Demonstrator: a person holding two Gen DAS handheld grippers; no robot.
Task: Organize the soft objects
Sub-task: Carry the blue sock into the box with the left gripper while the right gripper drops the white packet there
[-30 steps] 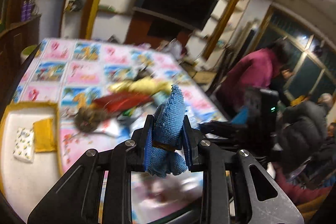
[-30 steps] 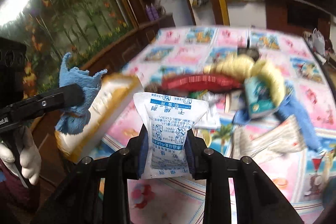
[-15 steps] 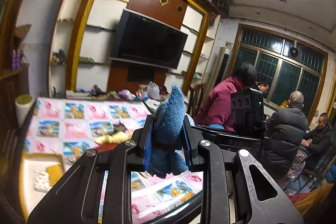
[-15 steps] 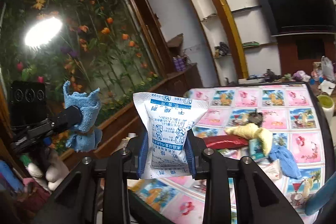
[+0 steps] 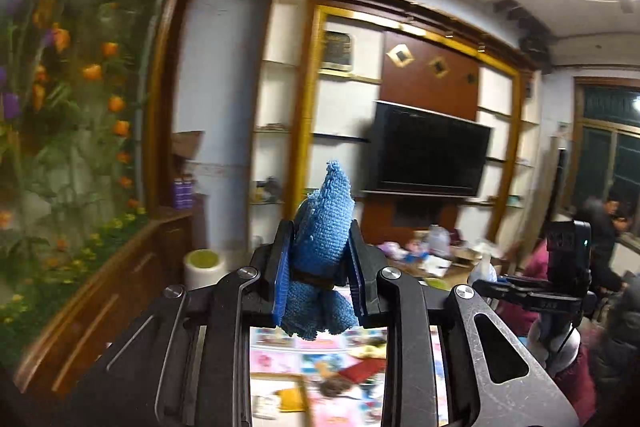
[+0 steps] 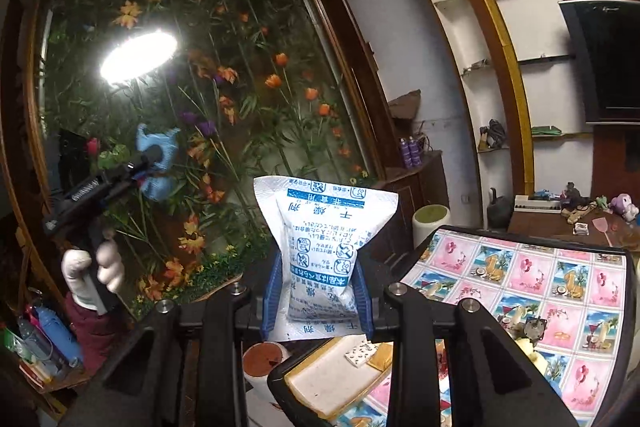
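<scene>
My left gripper (image 5: 318, 283) is shut on a blue knitted cloth (image 5: 326, 227) and holds it high above the table. It also shows at the left of the right wrist view (image 6: 154, 157) with the cloth (image 6: 158, 163) in it. My right gripper (image 6: 318, 291) is shut on a white desiccant packet (image 6: 324, 243) with blue print, raised above the table's near corner. A white tray with a yellow rim (image 6: 324, 383) lies below it and holds a small patterned pad (image 6: 362, 353) and a yellow pad (image 6: 380, 355).
The table (image 6: 532, 279) has a pink and blue picture cloth; a pile of soft things lies on it (image 5: 344, 375). A white roll with a green top (image 6: 430, 221) stands behind the table. People sit at the right (image 5: 600, 227). A flower wall stands at the left.
Both grippers have lifted and tilted upward, so the table has dropped low in both views. Each still holds its object.
</scene>
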